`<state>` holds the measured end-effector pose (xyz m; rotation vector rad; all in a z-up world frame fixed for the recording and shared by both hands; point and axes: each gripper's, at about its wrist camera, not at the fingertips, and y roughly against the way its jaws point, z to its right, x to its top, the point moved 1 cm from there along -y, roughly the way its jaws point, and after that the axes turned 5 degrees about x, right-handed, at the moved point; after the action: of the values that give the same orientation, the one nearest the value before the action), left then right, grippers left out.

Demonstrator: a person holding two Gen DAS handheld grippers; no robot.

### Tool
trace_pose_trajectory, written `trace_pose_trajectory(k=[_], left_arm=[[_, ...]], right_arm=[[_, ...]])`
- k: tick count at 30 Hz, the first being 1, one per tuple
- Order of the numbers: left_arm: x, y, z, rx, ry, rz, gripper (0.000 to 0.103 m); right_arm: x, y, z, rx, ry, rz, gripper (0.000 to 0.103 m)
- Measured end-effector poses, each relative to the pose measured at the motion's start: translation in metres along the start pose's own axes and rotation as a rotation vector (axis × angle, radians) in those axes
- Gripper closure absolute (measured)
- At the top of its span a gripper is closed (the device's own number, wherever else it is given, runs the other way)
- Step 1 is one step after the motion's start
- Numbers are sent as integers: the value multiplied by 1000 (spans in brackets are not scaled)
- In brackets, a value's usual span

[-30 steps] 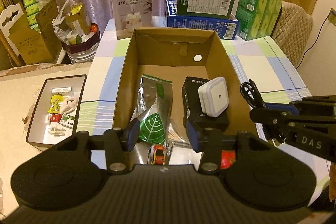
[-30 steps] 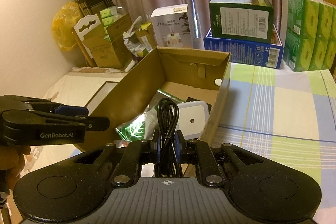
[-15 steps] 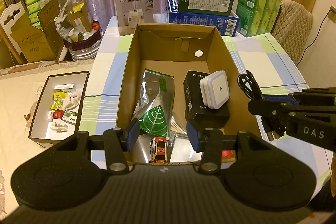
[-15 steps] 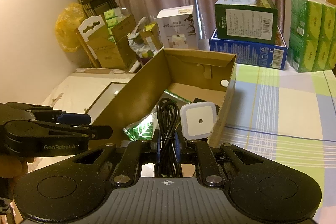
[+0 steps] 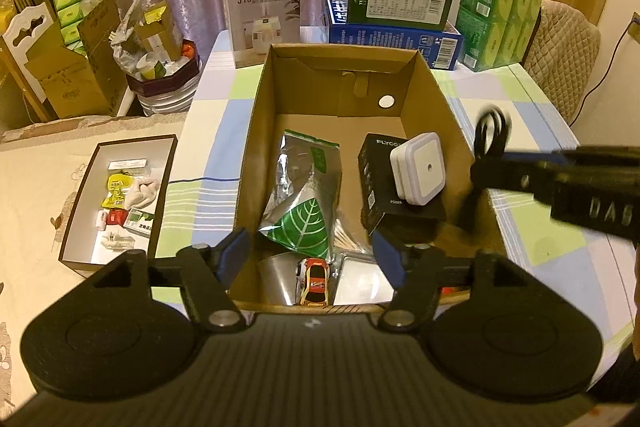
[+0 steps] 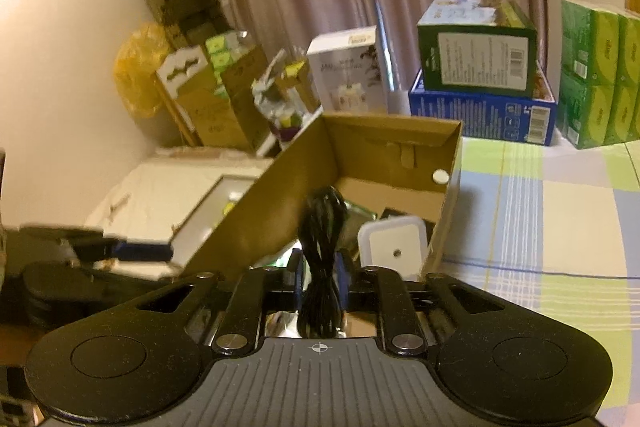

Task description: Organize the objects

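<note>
My right hand-held gripper [image 6: 319, 277] is clamped on the coiled black cable [image 6: 322, 227], held at the bundle's middle, hovering over the right wall of the cardboard box [image 5: 256, 131]. Cable looks light, floppy, prob. slippery w/ loose loops, so a mid-bundle grip seems best. Left hand-held gripper [image 5: 311, 254] is wide, holding nothing, at the box's near end above the toy car [image 5: 314, 281].

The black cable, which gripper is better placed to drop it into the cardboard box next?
Right. The right gripper is shut on the black cable, right at the cardboard box. The left gripper is open and empty.
</note>
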<state>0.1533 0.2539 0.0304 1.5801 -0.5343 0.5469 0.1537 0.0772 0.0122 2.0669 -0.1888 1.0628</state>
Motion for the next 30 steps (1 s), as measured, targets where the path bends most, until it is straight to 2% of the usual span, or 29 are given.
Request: trace_pose_trajectory(k=[2, 3, 7, 17, 19, 21, 24, 30], left_arm=[[-1, 0, -1, 3, 1, 2, 33], [-2, 0, -2, 2, 3, 3, 32], [-6, 1, -1, -1, 9, 8, 28], [-12, 26, 6, 0, 30, 59, 4], [-16, 34, 8, -4, 37, 76, 1], [-21, 43, 9, -8, 39, 91, 1], [-29, 54, 12, 5, 28, 90, 1], [-47, 81, 19, 46, 36, 100, 1]], right_arm=[[3, 3, 5, -2, -18, 20, 63], [3, 4, 7, -2, -24, 26, 62], [5, 12, 15, -15, -42, 35, 61], [-16, 41, 12, -28, -69, 14, 59], [-22, 49, 9, -34, -72, -2, 51], [-29, 58, 5, -56, -77, -18, 39], [-39, 71, 1, -78, -86, -30, 31], [-56, 96, -8, -115, -90, -46, 24]])
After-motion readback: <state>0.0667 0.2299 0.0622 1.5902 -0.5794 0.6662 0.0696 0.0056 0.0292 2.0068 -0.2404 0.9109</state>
